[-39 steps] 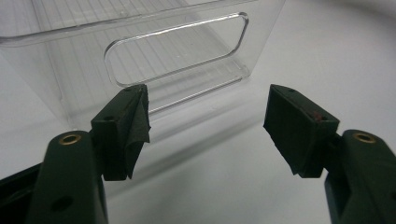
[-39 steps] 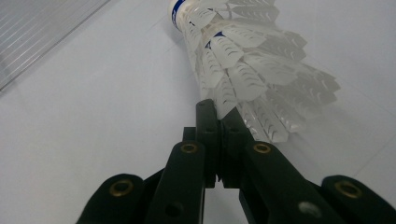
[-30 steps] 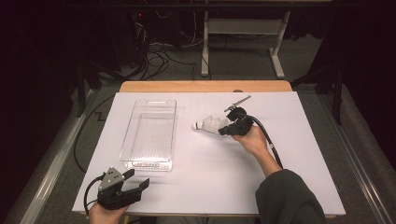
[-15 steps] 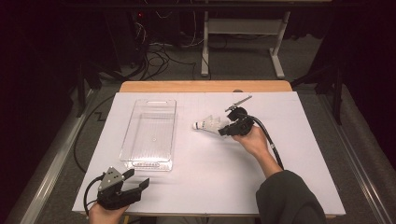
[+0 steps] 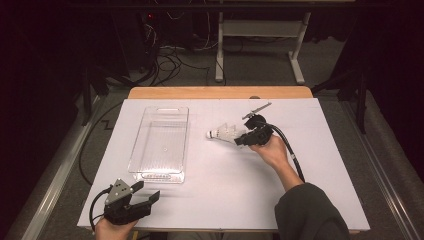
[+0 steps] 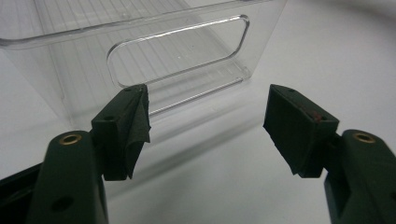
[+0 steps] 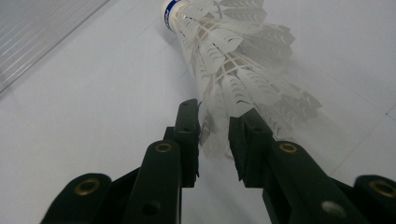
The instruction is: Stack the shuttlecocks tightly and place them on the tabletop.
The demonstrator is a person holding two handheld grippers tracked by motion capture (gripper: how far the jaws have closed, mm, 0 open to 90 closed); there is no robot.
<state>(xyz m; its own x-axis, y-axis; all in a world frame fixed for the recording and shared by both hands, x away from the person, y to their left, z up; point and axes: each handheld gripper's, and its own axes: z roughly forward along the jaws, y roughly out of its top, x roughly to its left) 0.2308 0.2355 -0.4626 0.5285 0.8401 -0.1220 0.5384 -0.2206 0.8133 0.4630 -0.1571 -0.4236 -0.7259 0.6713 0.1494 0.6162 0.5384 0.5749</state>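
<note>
A white feather shuttlecock [image 5: 223, 133] lies on its side on the white table, cork pointing left. My right gripper [image 5: 241, 139] is shut on the rim of its feather skirt; in the right gripper view the shuttlecock [image 7: 233, 60] stretches away from the right gripper [image 7: 215, 133], whose jaws pinch the feather tips. A clear plastic bin [image 5: 161, 142] stands empty at the left of the table. My left gripper [image 5: 145, 200] rests open near the front left edge, just short of the bin's near end. The left gripper [image 6: 208, 121] faces the bin's handle cutout [image 6: 180, 53] with nothing between its jaws.
The white table top [image 5: 220, 195] ends in a wooden strip [image 5: 220, 92] at the far side. Beyond it stand a white table frame [image 5: 260, 45] and loose cables [image 5: 170, 55] on the dark floor. A black cable [image 5: 287, 147] trails from the right gripper.
</note>
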